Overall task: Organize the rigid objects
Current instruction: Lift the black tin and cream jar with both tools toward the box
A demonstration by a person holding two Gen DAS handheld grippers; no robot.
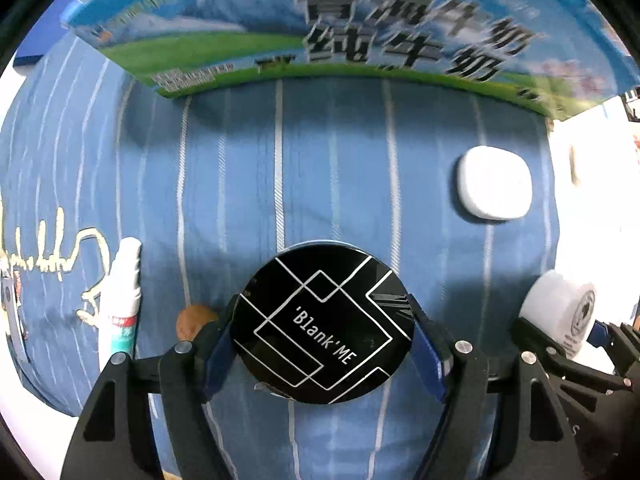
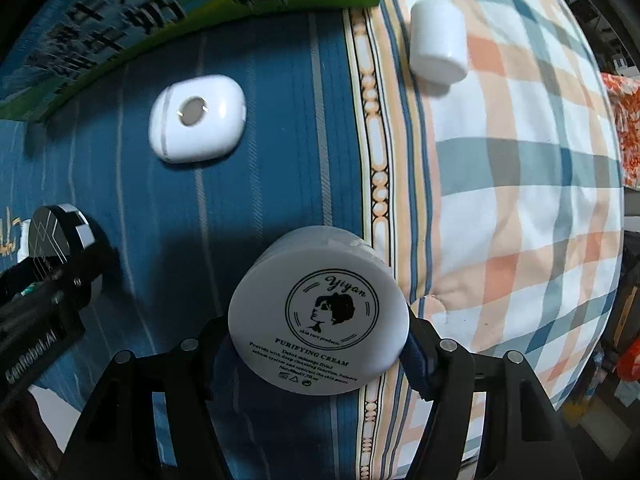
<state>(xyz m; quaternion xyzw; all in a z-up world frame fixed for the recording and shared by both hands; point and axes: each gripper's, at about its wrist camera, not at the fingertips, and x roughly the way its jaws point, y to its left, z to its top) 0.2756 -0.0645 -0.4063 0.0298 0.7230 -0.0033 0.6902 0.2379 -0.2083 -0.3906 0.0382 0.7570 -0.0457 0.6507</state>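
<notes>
Holding a black compact at the bottom middle, the left gripper squeezes its round rim. The right gripper hugs a white jar the same way (both sit low in their frames). Round, smooth sides could slip out. The milk box blocks the top; blue cloth between lies open.

black round compact, white cream jar, both seemingly lifted

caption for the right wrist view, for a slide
Right gripper clamps a white cream jar above a blue striped bedspread.
</notes>
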